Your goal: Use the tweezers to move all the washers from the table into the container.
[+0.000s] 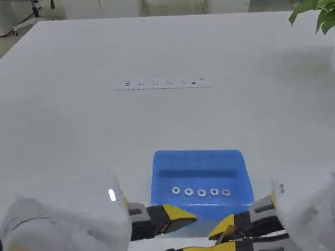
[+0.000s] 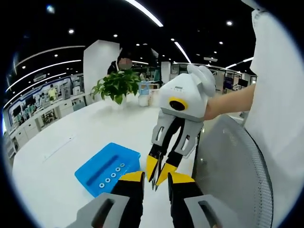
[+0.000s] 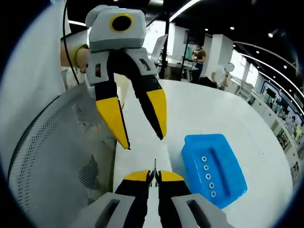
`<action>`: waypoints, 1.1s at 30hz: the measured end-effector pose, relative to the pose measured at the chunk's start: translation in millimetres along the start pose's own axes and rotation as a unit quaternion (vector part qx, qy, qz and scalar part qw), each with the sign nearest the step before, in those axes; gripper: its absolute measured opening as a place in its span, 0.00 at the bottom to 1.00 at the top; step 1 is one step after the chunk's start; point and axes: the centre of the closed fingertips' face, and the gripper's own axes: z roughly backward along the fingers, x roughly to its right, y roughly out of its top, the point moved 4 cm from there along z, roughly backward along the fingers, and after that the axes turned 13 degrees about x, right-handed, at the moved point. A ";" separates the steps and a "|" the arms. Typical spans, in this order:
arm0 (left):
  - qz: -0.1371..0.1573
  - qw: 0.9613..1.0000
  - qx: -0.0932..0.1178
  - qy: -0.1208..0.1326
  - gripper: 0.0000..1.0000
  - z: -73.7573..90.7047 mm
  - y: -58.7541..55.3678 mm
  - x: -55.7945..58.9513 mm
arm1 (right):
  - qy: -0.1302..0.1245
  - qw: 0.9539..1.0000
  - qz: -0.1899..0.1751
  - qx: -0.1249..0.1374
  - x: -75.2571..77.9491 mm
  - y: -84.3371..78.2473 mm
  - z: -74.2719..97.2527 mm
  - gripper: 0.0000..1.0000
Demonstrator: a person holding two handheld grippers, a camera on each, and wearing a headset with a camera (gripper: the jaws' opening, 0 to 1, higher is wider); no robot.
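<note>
A blue container (image 1: 196, 162) sits on the white table (image 1: 143, 53) near its front edge. Several washers (image 1: 201, 191) lie in a row inside it; they are also in the right gripper view, washers (image 3: 208, 175) in the container (image 3: 228, 166). My right gripper (image 3: 155, 176) is shut on thin metal tweezers (image 3: 155, 166), whose tip pokes up between its jaws. Facing it, my left gripper (image 3: 144, 141) stands open, jaws spread with nothing between them. Both grippers meet just in front of the container, the left gripper (image 1: 186, 234) beside the right gripper (image 1: 222, 239).
A flat strip with small markings (image 1: 164, 83) lies mid-table. A green plant (image 1: 334, 10) stands at the far right edge. A mesh chair back (image 3: 71, 156) is close behind the grippers. People stand far off in the background.
</note>
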 end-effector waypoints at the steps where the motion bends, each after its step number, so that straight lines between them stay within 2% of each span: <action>1: 0.004 1.000 -0.007 -0.011 0.16 -3.7 -2.2 3.1 | 0.006 1.000 -0.002 -0.003 -2.8 -1.0 -3.0 0.03; 5: -0.001 0.999 -0.041 -0.025 0.15 -11.3 -11.8 7.4 | 0.020 1.000 0.005 -0.013 -7.8 -3.0 -10.2 0.03; 8: -0.002 0.998 -0.049 -0.034 0.12 -15.3 -12.7 10.7 | 0.033 0.999 0.013 -0.022 -11.5 -3.7 -13.4 0.03; 12: -0.005 0.996 -0.075 -0.049 0.11 -17.8 -18.0 12.3 | 0.041 0.998 0.025 -0.035 -13.9 -7.5 -14.1 0.03; 14: -0.012 0.995 -0.087 -0.053 0.07 -18.6 -21.0 11.7 | 0.041 0.998 0.022 -0.031 -13.7 -6.6 -12.1 0.03; 18: -0.012 0.994 -0.096 -0.051 0.00 -21.4 -21.3 7.9 | 0.041 0.998 0.022 -0.035 -15.0 -8.0 -10.7 0.03; 22: -0.010 0.993 -0.103 -0.058 0.00 -23.9 -21.2 7.9 | 0.034 0.999 0.023 -0.035 -15.0 -8.9 -10.3 0.02; 27: -0.032 0.989 -0.125 -0.072 0.00 -22.0 -23.9 8.8 | 0.033 0.999 0.018 -0.030 -15.8 -8.5 -11.7 0.02; 31: -0.041 0.987 -0.136 -0.073 0.00 -19.0 -24.3 8.1 | 0.030 0.999 0.016 -0.023 -16.4 -7.1 -14.8 0.02; 33: -0.042 0.987 -0.135 -0.072 0.00 -16.4 -20.7 7.9 | 0.028 0.999 0.014 -0.020 -16.0 -6.6 -16.3 0.02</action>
